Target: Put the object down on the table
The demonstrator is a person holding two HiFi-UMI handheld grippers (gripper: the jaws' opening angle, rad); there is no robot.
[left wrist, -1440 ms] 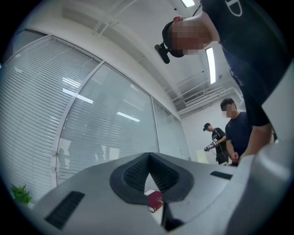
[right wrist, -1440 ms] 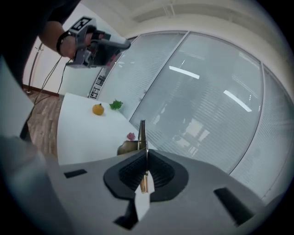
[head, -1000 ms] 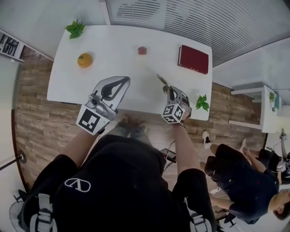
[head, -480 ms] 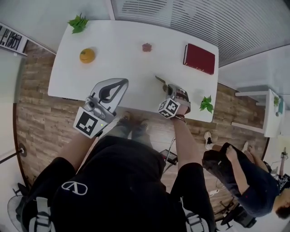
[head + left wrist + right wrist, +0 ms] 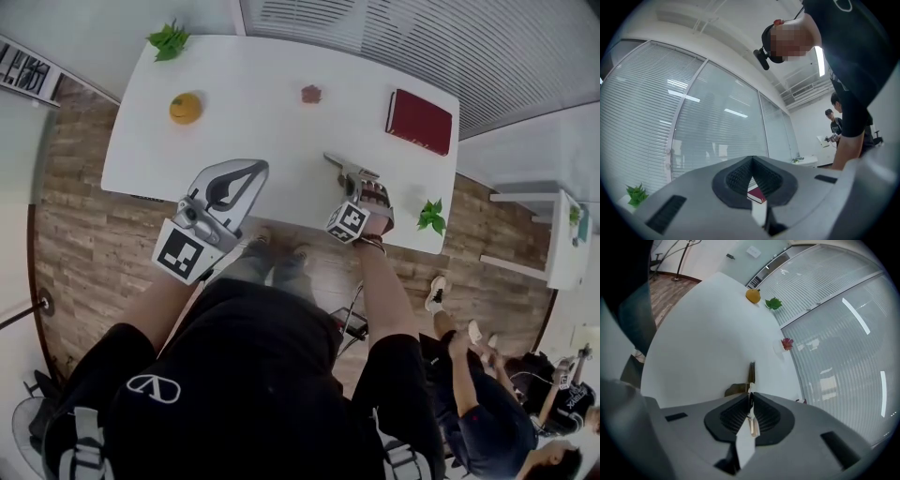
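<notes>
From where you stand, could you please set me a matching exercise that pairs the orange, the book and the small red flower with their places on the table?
Things:
1. orange
2. book
3. flower

Places on the table:
a. far right
b. far edge, near the middle
c. left part

Pairs: 1-c, 2-a, 3-b

White table (image 5: pixel 253 141): orange (image 5: pixel 185 108) left, maroon item (image 5: pixel 311 94) middle, red book (image 5: pixel 419 121) right; green sprig (image 5: pixel 169 40) at far-left corner.
</notes>
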